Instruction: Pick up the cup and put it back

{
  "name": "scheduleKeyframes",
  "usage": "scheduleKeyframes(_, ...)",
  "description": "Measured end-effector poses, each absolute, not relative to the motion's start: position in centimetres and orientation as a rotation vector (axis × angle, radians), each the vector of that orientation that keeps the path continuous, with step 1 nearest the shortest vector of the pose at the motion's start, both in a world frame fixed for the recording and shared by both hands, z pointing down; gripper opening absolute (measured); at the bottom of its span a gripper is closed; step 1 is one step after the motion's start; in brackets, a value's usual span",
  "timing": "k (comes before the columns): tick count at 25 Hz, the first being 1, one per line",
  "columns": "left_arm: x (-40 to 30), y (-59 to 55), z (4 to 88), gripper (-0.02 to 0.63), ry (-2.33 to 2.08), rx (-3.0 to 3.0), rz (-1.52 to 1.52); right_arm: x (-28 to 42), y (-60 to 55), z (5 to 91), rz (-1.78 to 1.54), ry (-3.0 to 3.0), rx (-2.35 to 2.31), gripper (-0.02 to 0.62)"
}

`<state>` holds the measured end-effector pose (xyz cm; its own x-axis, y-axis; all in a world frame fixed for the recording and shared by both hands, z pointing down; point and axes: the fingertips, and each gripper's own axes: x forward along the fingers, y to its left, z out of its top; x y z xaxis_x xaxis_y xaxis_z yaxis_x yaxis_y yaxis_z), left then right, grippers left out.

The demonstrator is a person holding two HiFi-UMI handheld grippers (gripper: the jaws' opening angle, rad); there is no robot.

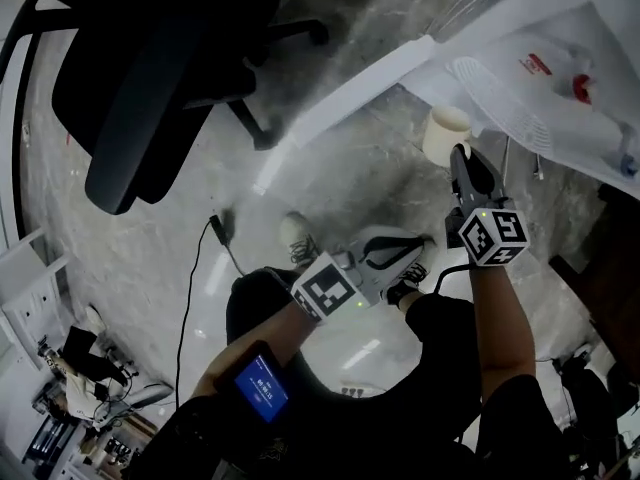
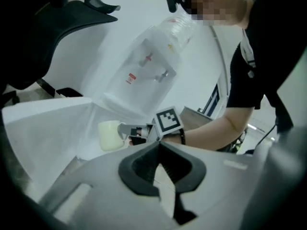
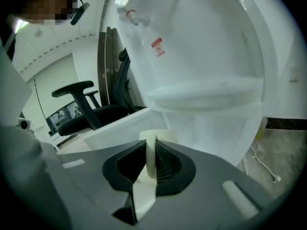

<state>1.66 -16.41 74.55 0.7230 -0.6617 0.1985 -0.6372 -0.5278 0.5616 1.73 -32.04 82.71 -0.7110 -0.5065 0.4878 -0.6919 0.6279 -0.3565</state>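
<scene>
Right tool [image 1: 461, 158] clamped on cup [image 1: 446, 132] - cup clear of desk [image 1: 372, 76], over floor [image 1: 340, 183], at tool's 12 o'clock. Left tool [image 1: 418, 245] closed, empty, at cup's 7 o'clock. Judged: pick-up done, put-back pending - next needs level carry to desk at 1 o'clock, base flat before release
</scene>
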Motion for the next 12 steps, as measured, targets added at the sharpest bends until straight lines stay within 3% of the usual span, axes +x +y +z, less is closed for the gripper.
scheduleKeyframes(12, 0.8, -20.1, 85.0, 0.005, -0.675, 2.328, -0.152, 4.7, -48.3, 100.9, 0.627, -2.388, 1.403, 0.043)
